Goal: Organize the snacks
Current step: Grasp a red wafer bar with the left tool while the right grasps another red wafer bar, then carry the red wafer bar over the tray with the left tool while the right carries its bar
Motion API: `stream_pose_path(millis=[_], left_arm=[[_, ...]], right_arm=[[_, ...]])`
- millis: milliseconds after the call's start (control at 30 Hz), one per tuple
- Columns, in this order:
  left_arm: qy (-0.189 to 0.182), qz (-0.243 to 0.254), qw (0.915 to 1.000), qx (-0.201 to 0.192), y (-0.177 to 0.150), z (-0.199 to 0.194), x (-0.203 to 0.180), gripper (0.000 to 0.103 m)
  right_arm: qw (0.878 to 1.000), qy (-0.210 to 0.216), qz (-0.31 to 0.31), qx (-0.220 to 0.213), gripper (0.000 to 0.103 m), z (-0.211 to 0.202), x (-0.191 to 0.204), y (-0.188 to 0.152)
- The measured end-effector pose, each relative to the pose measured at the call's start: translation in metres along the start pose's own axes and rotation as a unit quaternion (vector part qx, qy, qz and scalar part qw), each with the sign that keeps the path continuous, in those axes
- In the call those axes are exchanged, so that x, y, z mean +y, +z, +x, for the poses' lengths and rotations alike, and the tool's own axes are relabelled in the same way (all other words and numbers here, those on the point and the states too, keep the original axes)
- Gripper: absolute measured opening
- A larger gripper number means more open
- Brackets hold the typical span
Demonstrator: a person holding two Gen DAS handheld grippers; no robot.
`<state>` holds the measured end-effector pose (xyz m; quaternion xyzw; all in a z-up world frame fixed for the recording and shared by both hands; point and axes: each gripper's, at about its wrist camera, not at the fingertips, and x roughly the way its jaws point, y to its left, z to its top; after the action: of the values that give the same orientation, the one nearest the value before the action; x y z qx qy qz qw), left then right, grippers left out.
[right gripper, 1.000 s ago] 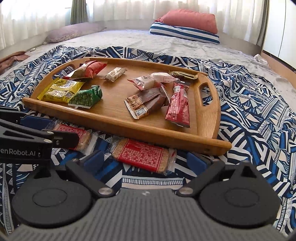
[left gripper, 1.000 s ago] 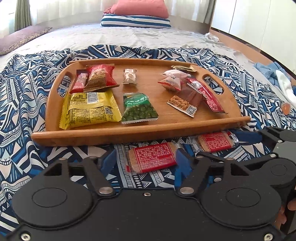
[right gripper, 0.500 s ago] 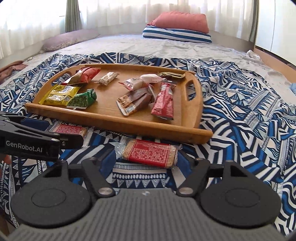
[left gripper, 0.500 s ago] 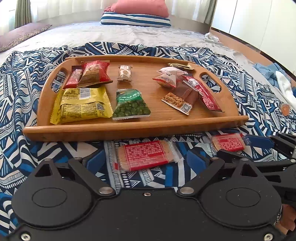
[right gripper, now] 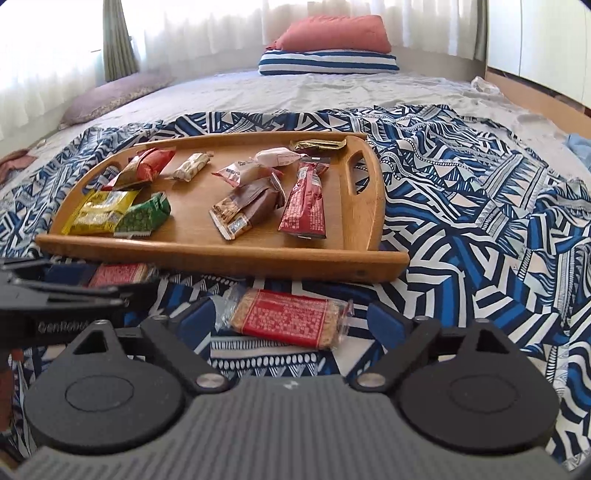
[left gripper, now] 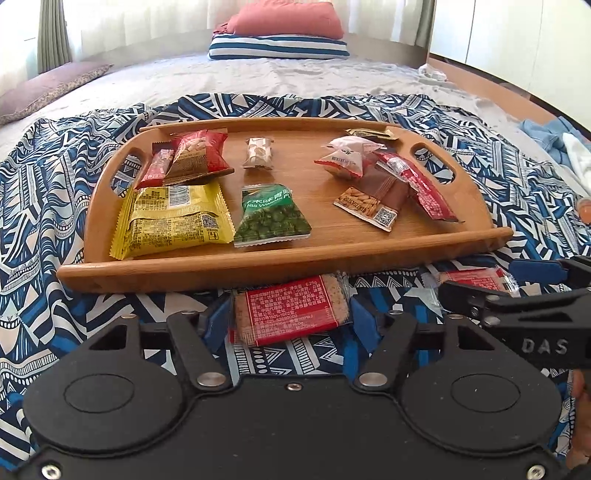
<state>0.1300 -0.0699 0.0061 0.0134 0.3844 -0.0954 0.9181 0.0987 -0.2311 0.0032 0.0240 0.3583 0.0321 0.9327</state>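
Pinched a red cracker pack (left gripper: 291, 314) endwise in the left gripper (left gripper: 290, 322), blue pads (left gripper: 218, 325) set against its short ends after the jaws had just been closing on it, just before the near rim of the wooden tray (left gripper: 280, 269). Straddled a second red cracker pack (right gripper: 288, 319) with the right gripper (right gripper: 291, 321), jaws spread wide after just opening, pads clear of both ends of the wrapper, again just before that near rim and further toward the tray's right end. Rested both packs on the blue patterned cloth (left gripper: 44, 206) spread beneath the tray, neither one inside it. Found on the tray's near left a yellow packet (left gripper: 173, 218), beside it toward the middle a green wasabi-pea bag (left gripper: 271, 216), and on the near right a brown almond packet (left gripper: 376, 199) lapped by a red stick packet (left gripper: 421, 184). Noted further back on the tray a red nut bag (left gripper: 197, 155) at the left, a small pale wrapped bar (left gripper: 258, 153) mid-tray, a white-and-red packet (left gripper: 347, 155) right of it, and a dark gold sachet (left gripper: 371, 132) against the far rim. Saw well beyond the tray a striped pillow (left gripper: 279, 48) with a coral pillow (left gripper: 288, 20) lying on top.
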Motion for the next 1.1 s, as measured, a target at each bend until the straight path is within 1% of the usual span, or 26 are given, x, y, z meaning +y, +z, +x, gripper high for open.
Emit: stream_pose_path(millis=[133, 200, 233, 267, 333, 433, 500, 667, 933, 1100], left_arm=[[-0.003, -0.004, 1.0, -0.003, -0.001, -0.001, 0.002, 0.065], [-0.002, -0.004, 1.0, -0.005, -0.002, -0.002, 0.001, 0.065], [-0.002, -0.003, 1.0, -0.005, -0.002, -0.002, 0.001, 0.065], [-0.003, -0.003, 1.0, -0.005, -0.002, -0.002, 0.001, 0.065], [-0.003, -0.002, 1.0, -0.006, -0.002, -0.003, 0.001, 0.065], [-0.004, -0.005, 1.0, -0.005, -0.002, -0.005, 0.002, 0.065], [-0.007, -0.009, 0.9999, -0.003, -0.001, -0.007, 0.003, 0.065], [-0.013, -0.011, 0.9998, -0.003, 0.002, -0.016, 0.006, 0.065], [-0.027, -0.013, 0.999, -0.033, 0.019, -0.041, 0.012, 0.065], [-0.021, -0.021, 0.9982, -0.052, 0.035, -0.044, 0.023, 0.065]], right_arm=[[0.999, -0.028, 0.0, 0.015, 0.097, 0.011, 0.006, 0.002], [0.999, -0.03, 0.004, 0.018, 0.097, 0.014, 0.006, 0.0], [0.999, -0.03, 0.005, 0.018, 0.095, 0.014, 0.007, -0.001], [0.999, -0.03, 0.005, 0.016, 0.092, 0.014, 0.007, -0.001], [1.0, -0.025, 0.002, 0.01, 0.077, 0.011, 0.01, -0.002], [1.0, -0.012, 0.0, 0.002, 0.072, 0.006, 0.01, -0.002], [1.0, -0.007, 0.004, 0.002, 0.071, 0.005, 0.009, -0.001], [1.0, -0.01, 0.012, -0.002, 0.071, 0.0, 0.007, 0.002], [1.0, -0.003, 0.009, -0.027, 0.071, -0.016, 0.009, 0.016], [0.999, -0.005, 0.002, -0.04, 0.071, -0.016, 0.013, 0.031]])
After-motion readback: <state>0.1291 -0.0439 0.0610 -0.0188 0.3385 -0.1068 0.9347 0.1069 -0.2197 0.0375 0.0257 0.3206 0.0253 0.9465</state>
